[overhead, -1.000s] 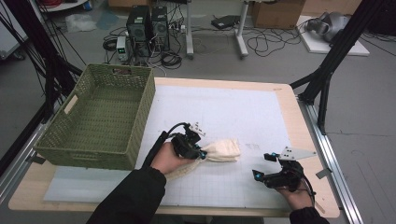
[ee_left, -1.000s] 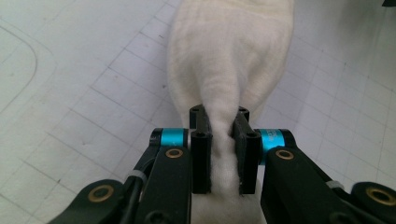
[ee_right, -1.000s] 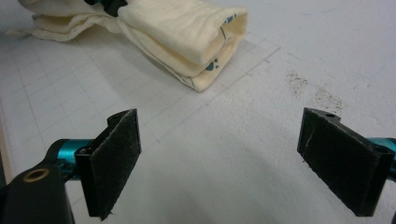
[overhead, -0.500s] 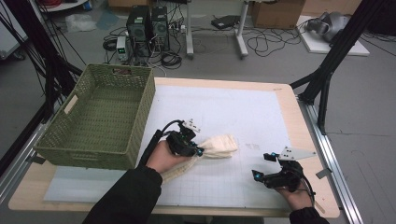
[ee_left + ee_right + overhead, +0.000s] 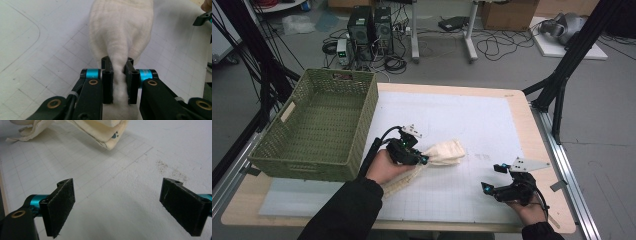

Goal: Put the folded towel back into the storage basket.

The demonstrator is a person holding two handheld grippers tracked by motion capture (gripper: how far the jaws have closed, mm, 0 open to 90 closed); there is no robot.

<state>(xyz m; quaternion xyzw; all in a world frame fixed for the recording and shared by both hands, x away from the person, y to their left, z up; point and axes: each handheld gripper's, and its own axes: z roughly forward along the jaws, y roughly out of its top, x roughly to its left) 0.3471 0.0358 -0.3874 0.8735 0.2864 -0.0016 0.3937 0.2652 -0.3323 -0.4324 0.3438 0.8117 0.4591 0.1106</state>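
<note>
Cables, computer towers and cardboard boxes clutter the floor behind the counter [image 5: 512,107], which carries a white gridded mat and a green woven basket [image 5: 319,127] at its left end. Since a second ago the cream cloth [image 5: 444,151] has shifted a little toward the basket, dragged by the left hand-held gripper [image 5: 422,159], so the work appears to be carrying the cloth to the basket, with most of the way left. That left hand-held gripper [image 5: 117,75] pinches a bunched fold of the cloth between its pads, the rest trailing over the mat ahead of it; the hand lies low, forearm angled in from the bottom edge. At the counter's near right corner, well apart from the cloth, the right hand-held gripper [image 5: 489,186] rests with jaws spread wide over bare mat [image 5: 117,202]
</note>
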